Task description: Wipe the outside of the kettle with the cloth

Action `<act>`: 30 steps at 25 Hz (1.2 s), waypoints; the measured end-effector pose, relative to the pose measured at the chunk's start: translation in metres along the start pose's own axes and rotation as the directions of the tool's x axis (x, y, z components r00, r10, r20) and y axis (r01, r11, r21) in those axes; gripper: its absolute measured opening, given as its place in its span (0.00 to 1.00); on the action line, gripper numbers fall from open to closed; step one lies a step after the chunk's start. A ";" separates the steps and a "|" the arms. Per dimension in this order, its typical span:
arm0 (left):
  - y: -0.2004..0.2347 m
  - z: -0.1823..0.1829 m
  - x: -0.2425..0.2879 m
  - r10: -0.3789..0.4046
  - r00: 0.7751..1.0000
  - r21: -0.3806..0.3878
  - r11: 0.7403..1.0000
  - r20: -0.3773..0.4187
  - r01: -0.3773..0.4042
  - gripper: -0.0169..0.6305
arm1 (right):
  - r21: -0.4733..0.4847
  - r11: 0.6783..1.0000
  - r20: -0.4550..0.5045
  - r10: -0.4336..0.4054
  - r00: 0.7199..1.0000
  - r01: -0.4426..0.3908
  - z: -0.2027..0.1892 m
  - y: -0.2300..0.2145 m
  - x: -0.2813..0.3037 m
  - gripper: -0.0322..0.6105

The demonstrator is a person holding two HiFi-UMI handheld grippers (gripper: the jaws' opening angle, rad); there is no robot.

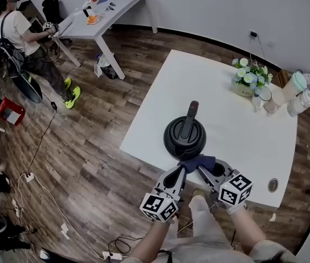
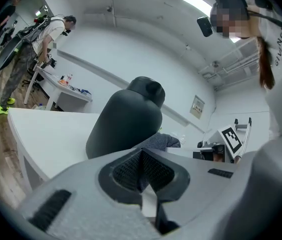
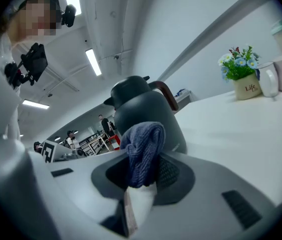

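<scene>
A black kettle (image 1: 185, 137) with a dark handle stands near the front edge of the white table (image 1: 220, 86). A dark blue cloth (image 1: 199, 161) lies bunched against its near side. My right gripper (image 1: 204, 170) is shut on this cloth (image 3: 141, 154), which sticks up between its pads, with the kettle (image 3: 148, 111) just behind. My left gripper (image 1: 181, 172) is beside it on the left, jaws shut with nothing seen between them (image 2: 141, 159). In the left gripper view the kettle (image 2: 126, 119) stands close ahead and the cloth (image 2: 161, 141) shows just past the jaw tips.
A pot of flowers (image 1: 248, 78), a mug and tall cups (image 1: 289, 92) stand at the table's far right corner. A small round disc (image 1: 274, 185) sits near the front right edge. A person (image 1: 20, 32) sits at another desk far left; cables lie on the wooden floor.
</scene>
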State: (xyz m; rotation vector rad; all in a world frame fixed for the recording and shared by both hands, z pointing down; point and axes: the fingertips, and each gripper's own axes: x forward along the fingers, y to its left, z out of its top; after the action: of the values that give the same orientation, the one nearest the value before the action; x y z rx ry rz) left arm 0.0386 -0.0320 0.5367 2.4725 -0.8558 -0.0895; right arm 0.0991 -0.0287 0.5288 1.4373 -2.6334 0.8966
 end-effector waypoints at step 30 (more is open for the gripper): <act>-0.093 0.040 0.055 -0.052 0.999 0.306 0.951 -0.005 0.051 0.04 | -0.536 0.826 -0.170 0.098 0.981 -0.175 0.097 -0.045 0.000 0.16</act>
State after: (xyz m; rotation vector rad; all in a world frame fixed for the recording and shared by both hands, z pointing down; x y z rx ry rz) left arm 0.1256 -0.0207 0.4620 2.7854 -0.8615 0.0235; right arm 0.1591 -0.0946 0.4693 1.0111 -2.5993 0.1800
